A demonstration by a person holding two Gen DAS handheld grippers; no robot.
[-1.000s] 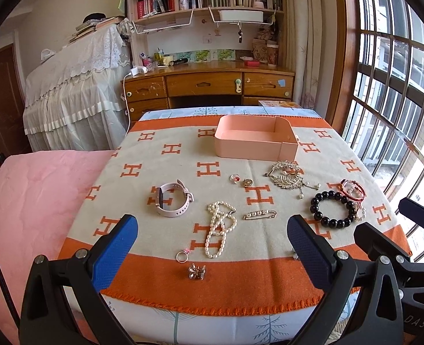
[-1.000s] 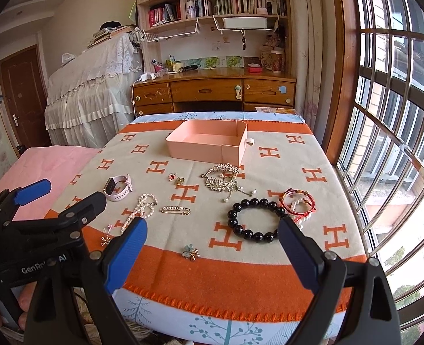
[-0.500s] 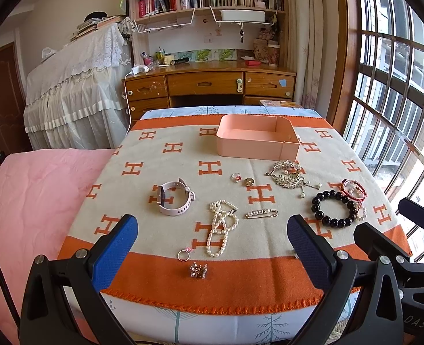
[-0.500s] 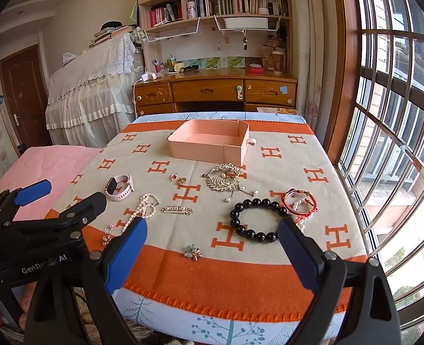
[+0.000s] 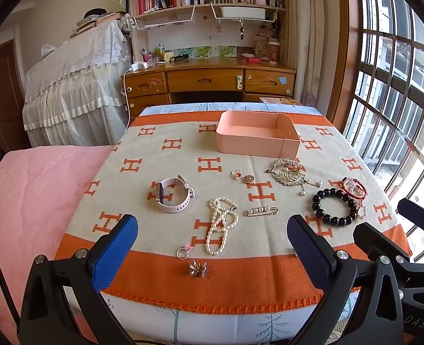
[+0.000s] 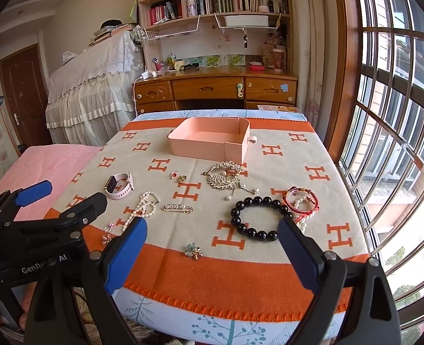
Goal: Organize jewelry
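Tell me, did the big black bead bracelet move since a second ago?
No. The black bead bracelet still lies beside the red string bracelet, in front of the pink box, same as before.

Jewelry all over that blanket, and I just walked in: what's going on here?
A person holds two grippers, left gripper and right gripper, both open and empty above the near edge of the blanket. Sorting has not begun: the pink box looks empty, while the pearl necklace, watch, black bead bracelet and smaller pieces lie loose.
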